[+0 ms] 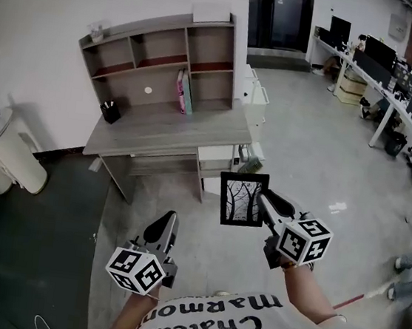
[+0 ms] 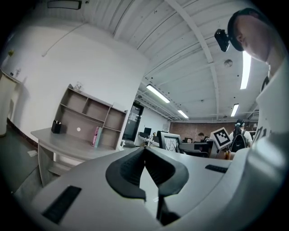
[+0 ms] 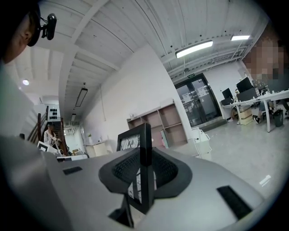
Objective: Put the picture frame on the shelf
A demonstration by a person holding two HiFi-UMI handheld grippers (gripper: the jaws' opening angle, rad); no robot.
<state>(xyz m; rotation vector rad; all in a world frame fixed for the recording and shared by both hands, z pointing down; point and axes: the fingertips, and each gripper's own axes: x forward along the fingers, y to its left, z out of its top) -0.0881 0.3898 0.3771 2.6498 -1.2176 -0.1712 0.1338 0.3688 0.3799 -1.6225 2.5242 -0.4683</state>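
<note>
Picture frame (image 1: pixel 240 200), one, pinched by right gripper (image 1: pixel 263 198), left gripper (image 1: pixel 165 220) pressed together, one shelf (image 1: pixel 163 59)

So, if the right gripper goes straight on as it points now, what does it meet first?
Probably the desk with its shelf unit; the floor before it looks free. The picture frame in the right gripper would touch first. Depth is unclear.

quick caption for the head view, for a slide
Right gripper holds the picture frame upright, some way short of the desk and its shelf; left gripper shut, empty.
</note>
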